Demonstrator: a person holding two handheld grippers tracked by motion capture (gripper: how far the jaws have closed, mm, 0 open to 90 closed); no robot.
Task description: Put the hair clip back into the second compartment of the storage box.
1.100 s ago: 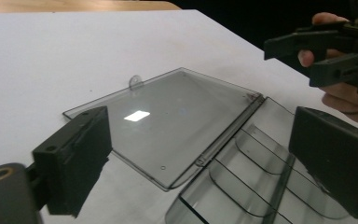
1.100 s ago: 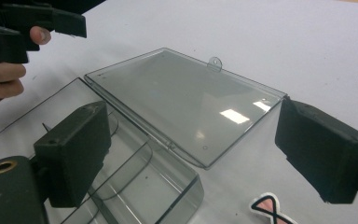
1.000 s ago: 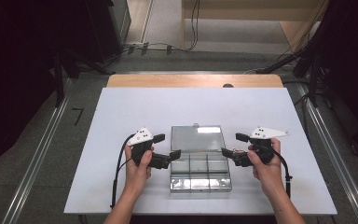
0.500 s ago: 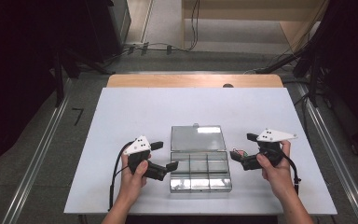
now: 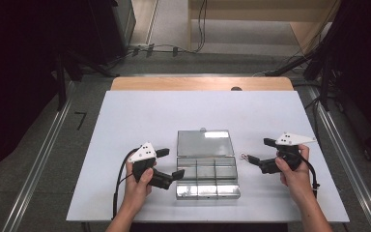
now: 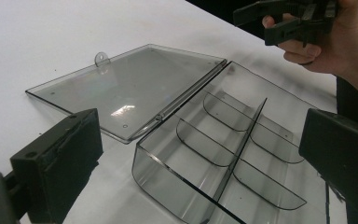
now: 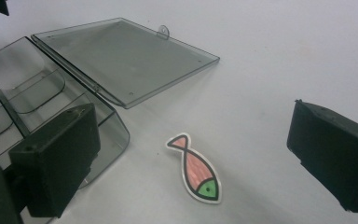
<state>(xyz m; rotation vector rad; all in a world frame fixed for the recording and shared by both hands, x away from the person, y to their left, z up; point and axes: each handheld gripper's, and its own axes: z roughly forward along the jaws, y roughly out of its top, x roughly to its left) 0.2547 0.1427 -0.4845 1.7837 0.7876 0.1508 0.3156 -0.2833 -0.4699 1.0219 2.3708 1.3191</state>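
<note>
Both grippers have drawn away from the clear compartment box (image 5: 206, 176) since the earlier frames: a second ago they sat against its left and right sides, and now the right gripper (image 5: 251, 159) has swung out to the right of it while the left gripper (image 5: 175, 174) has slid toward the near-left corner.

The step in hand looks like picking up the fish sticker (image 7: 194, 167), a small flat cut-out with a pink body and a green head, lying on the white surface (image 5: 140, 121) just right of the box, near the hinge line. In the right gripper view it lies between the two black jaws, which stand wide apart with nothing in them. The box is open, its lid (image 7: 121, 58) laid flat on the far side, and its six compartments look empty.

To do this well, I judge the right gripper should come down so that one jaw lands on each long side of the fish. Because the sticker is thin and flat, the jaw tips will likely need to press right onto the surface and close slowly, so that an edge lifts rather than sliding away. The box's rounded near-right corner (image 7: 116, 128) is close by, so the left-hand jaw should stay clear of it.

The left gripper, jaws also apart and empty, hovers at the box's left wall, well placed to steady it.
</note>
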